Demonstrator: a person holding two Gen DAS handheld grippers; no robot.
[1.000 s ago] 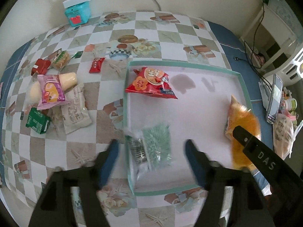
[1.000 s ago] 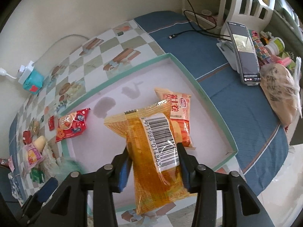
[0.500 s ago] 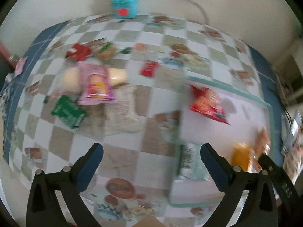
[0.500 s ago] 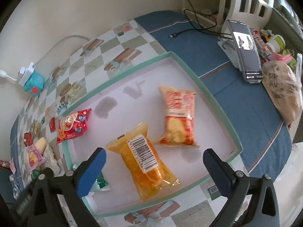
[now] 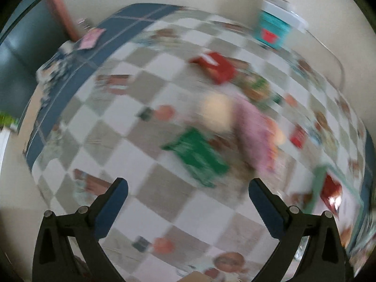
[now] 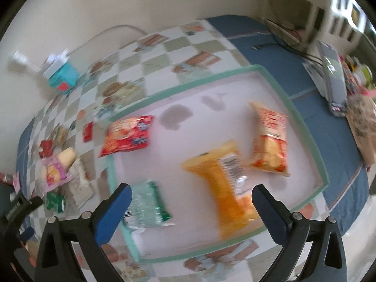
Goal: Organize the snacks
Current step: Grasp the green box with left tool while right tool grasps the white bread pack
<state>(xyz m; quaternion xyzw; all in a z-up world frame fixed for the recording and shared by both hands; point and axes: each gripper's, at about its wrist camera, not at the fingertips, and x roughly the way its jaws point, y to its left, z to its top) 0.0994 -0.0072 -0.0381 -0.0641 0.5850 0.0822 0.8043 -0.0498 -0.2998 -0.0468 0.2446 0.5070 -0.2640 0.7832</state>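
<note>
In the right wrist view a shallow tray with a teal rim [image 6: 303, 127] holds an orange packet with a barcode [image 6: 225, 183], an orange-red packet [image 6: 270, 141], a red packet [image 6: 127, 134] and a green-and-clear packet [image 6: 148, 202]. My right gripper [image 6: 191, 197] hangs open and empty above the tray's near side. The left wrist view is blurred. There my left gripper [image 5: 188, 192] stands open and empty over the checked cloth, just short of a green packet [image 5: 197, 155], a pink packet [image 5: 253, 136], a pale roll [image 5: 216, 112] and a red packet [image 5: 216, 65].
A teal box with a white plug strip [image 6: 61, 75] sits by the wall. A phone on a stand [image 6: 333, 80] and a crumpled bag [image 6: 364, 127] lie on the blue cloth right of the tray. More loose snacks [image 6: 61, 171] lie left of the tray.
Both grippers opened. The right one let go of the orange barcode packet, which now lies in the tray. The left one released the green-and-clear packet and swung left over the loose snacks.
</note>
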